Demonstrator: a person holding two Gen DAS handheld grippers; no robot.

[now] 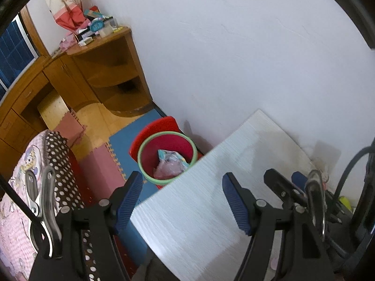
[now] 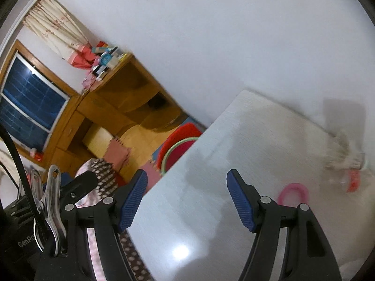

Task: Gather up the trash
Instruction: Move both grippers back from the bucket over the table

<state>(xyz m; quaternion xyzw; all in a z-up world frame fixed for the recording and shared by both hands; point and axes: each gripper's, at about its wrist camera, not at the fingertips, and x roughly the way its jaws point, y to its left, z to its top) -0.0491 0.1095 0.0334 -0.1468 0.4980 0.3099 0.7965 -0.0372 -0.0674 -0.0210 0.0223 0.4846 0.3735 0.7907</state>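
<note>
My left gripper (image 1: 182,187) is open and empty above the near-left corner of a white table (image 1: 206,210). Beyond the table's left edge, on the floor, stands a red bin with a green rim (image 1: 166,158) holding crumpled plastic wrappers (image 1: 170,164). My right gripper (image 2: 186,185) is open and empty over the same table (image 2: 211,199); the bin's rim (image 2: 174,148) peeks past the table's edge. On the table to the right lie a pink ring (image 2: 293,193), a blurred red piece (image 2: 354,181) and a pale fluffy object (image 2: 344,152). The right gripper shows in the left wrist view (image 1: 288,180).
A wooden desk with corner shelves (image 1: 105,70) carries clutter and a blue clock (image 1: 95,26). Pink and blue foam mats (image 1: 103,166) cover the floor. A polka-dot and pink cushioned seat (image 1: 54,164) is at the left. A white wall (image 1: 234,58) lies behind the table.
</note>
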